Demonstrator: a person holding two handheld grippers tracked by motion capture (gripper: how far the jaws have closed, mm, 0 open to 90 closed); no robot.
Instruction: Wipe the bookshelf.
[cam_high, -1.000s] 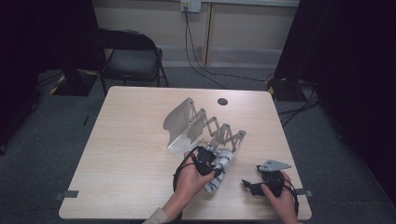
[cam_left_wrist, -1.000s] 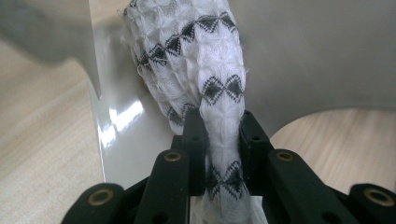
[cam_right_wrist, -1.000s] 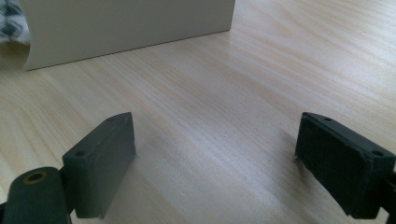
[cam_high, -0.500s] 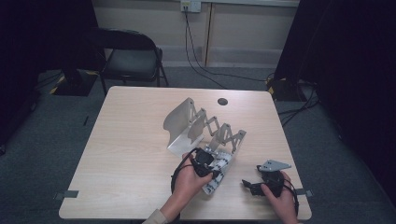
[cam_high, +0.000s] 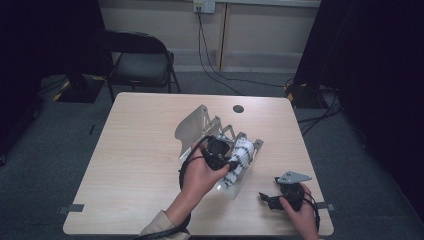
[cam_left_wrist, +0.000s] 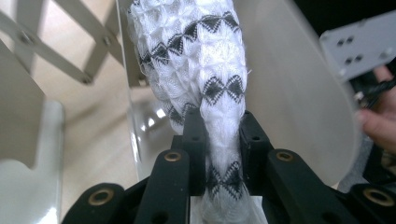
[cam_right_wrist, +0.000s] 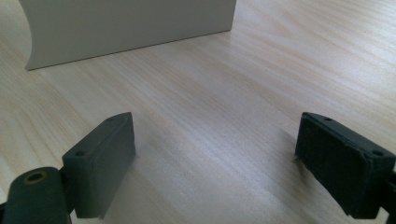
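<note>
A white cloth with black diamond bands (cam_high: 241, 159) (cam_left_wrist: 201, 56) hangs bunched over the near slot of a pale accordion rack (cam_high: 196, 126). My left gripper (cam_high: 231, 163) (cam_left_wrist: 219, 126) is shut on the cloth's lower end, and the fabric is squeezed into a narrow neck between the pads. One curved rack panel (cam_left_wrist: 294, 88) rises right beside the cloth. My right gripper (cam_high: 272, 200) (cam_right_wrist: 217, 154) rests low on the table near the front right corner. It is open, with bare wood between its jaws, and a rack panel (cam_right_wrist: 126, 28) stands ahead of it.
The light wood table (cam_high: 135, 165) has a round cable hole (cam_high: 238, 108) at the back. A black folding chair (cam_high: 140, 62) stands beyond the far edge. The right hand's grey plate (cam_left_wrist: 359, 44) shows past the rack.
My left hand has risen from the rack's near end, pulling the patterned cloth up with it. The right hand has stayed put.
</note>
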